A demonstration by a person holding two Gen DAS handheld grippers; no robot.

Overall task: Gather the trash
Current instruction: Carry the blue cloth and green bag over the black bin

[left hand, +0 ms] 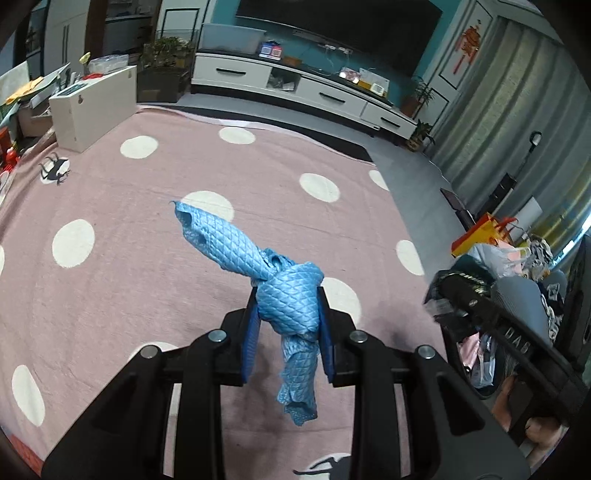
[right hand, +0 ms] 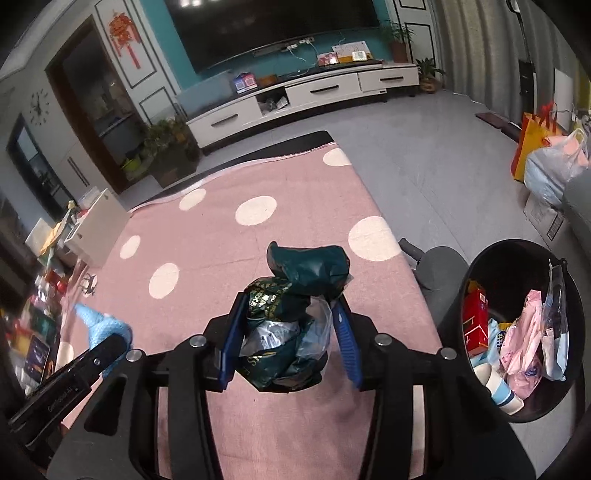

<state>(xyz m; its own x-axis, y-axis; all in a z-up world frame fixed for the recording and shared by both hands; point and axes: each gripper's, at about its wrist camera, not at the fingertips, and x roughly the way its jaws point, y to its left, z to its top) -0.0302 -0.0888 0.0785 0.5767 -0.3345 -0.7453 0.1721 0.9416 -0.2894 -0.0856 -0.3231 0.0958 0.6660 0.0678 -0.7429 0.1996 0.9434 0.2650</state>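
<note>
Blue pads of left claw [left hand: 286,325] clamped on knotted blue cloth [left hand: 280,284], quilted texture; one end sticks up and forward, other end hangs loose below the pads. Cloth held in the air above pink rug [left hand: 129,288] with white dots.

Right claw [right hand: 288,332] clamped on crumpled dark green bag [right hand: 291,291] with clear plastic bunched in it, gold print on the green. Wad bulges above and below the pads, also off the rug.

Right wrist view: left claw and blue cloth at left edge, both claws side by side, near each other. Black bin [right hand: 524,325] just right of right claw, on grey floor [right hand: 424,158] beside rug edge. Bin holds red box, pink wrappers, paper cup, blue-white packets. Neither held item is over the bin opening.

Mid distance: white box [left hand: 94,107] on rug's far left corner, clutter beside it. Orange gift bag [right hand: 532,147] and filled plastic bags at right.

Far: white TV stand [left hand: 295,88] with drawers, dark TV [left hand: 343,26] above on teal wall, potted plants [left hand: 164,55] at both ends, grey curtain [left hand: 517,110] right.
</note>
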